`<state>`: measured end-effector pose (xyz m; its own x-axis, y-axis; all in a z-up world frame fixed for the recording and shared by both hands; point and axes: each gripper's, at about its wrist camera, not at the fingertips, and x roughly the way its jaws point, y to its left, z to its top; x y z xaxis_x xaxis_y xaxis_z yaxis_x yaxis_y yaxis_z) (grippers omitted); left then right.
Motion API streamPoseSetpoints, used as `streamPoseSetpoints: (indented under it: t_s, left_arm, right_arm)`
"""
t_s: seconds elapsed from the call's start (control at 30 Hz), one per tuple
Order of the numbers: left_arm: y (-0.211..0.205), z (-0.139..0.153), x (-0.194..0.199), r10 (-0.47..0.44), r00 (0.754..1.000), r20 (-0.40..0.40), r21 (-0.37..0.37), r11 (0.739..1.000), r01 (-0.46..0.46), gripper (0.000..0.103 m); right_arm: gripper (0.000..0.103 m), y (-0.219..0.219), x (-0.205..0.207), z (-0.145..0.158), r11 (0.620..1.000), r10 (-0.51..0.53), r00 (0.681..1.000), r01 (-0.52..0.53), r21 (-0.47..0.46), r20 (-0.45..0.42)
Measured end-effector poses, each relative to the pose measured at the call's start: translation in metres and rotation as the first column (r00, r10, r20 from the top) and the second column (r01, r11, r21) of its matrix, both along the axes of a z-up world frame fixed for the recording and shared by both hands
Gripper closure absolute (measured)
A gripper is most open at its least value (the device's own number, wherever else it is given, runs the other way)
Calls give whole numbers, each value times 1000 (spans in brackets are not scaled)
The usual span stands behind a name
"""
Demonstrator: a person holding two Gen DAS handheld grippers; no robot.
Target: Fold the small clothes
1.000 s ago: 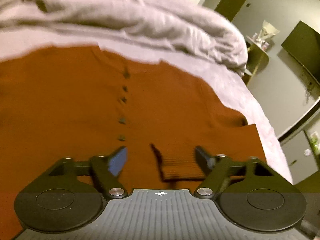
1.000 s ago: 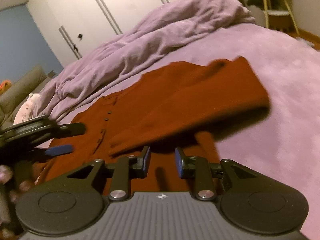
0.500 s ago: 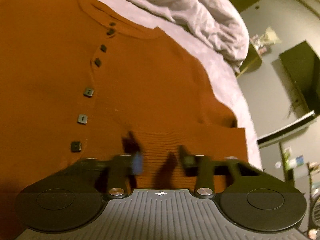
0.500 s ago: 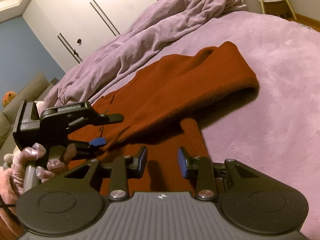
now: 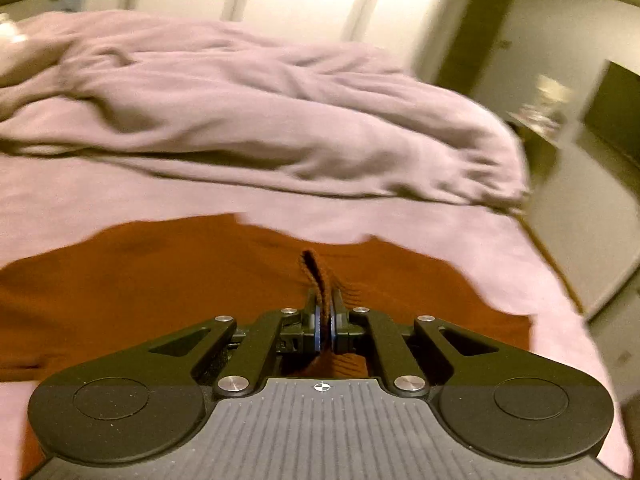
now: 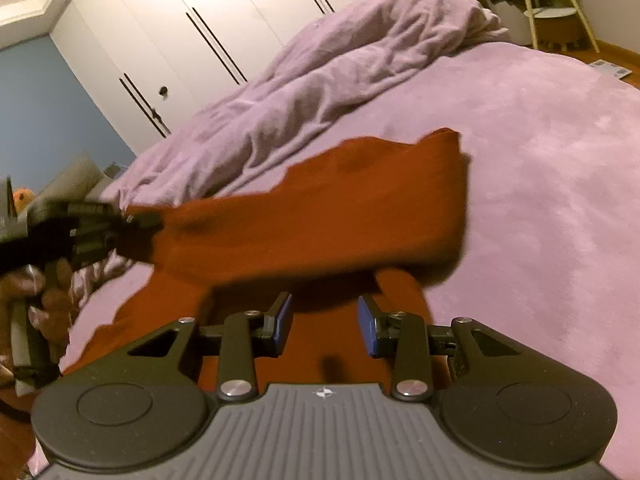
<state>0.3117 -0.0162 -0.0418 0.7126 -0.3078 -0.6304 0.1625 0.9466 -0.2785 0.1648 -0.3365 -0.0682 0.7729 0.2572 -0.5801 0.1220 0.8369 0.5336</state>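
A rust-orange knit cardigan (image 5: 160, 280) lies on the lilac bed. My left gripper (image 5: 325, 320) is shut on a pinched fold of its ribbed edge, which sticks up between the pads. In the right wrist view the left gripper (image 6: 136, 220) holds that cardigan (image 6: 340, 208) lifted and stretched across above the bed. My right gripper (image 6: 324, 322) is open and empty, low over the cardigan's lower part, with nothing between its blue pads.
A rumpled lilac duvet (image 5: 260, 112) is heaped at the far side of the bed (image 6: 540, 160). White wardrobe doors (image 6: 200, 32) stand behind. A small shelf stand (image 6: 556, 12) is at the far right, off the bed.
My left gripper closed on the cardigan's ribbed edge and lifted it, so the fabric is now raised and drawn leftward. My right gripper stayed open in about the same place.
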Motion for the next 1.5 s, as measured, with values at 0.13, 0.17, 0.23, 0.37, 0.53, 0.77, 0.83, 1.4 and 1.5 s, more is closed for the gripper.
streamPoseSetpoints:
  t_s: [0.13, 0.17, 0.23, 0.37, 0.53, 0.77, 0.83, 1.4, 1.5]
  left_arm:
    - [32, -36, 9, 97, 992, -77, 119, 989, -87, 97]
    - [40, -45, 9, 104, 989, -104, 119, 989, -92, 97]
    - [53, -58, 8, 116, 984, -136, 84, 991, -105, 96]
    - [66, -71, 12, 135, 975, -177, 25, 991, -133, 84]
    - [67, -69, 24, 100, 982, -163, 17, 995, -98, 97]
    - [70, -36, 27, 119, 993, 13, 97, 988, -119, 97]
    - [72, -33, 29, 120, 992, 38, 134, 983, -124, 97]
    - [77, -68, 35, 122, 993, -6, 145, 982, -120, 97]
    - [80, -76, 40, 134, 990, -32, 160, 979, -127, 96]
  right_arm:
    - [53, -2, 20, -14, 992, -7, 999, 13, 124, -44]
    - [53, -3, 26, -19, 989, -19, 997, 29, 145, -68]
    - [53, -5, 33, -25, 985, -36, 995, 50, 167, -89]
    - [53, -10, 48, -28, 982, -81, 992, 96, 161, -97]
    - [54, -19, 60, -35, 972, -147, 984, 162, 168, -99]
    - [63, -20, 69, -38, 973, -182, 978, 194, 127, -99]
    - [64, -19, 70, -40, 972, -188, 977, 199, 126, -98]
    - [98, 2, 74, -38, 971, -206, 978, 200, -132, -37]
    - [98, 7, 79, -40, 967, -177, 983, 162, -197, -58]
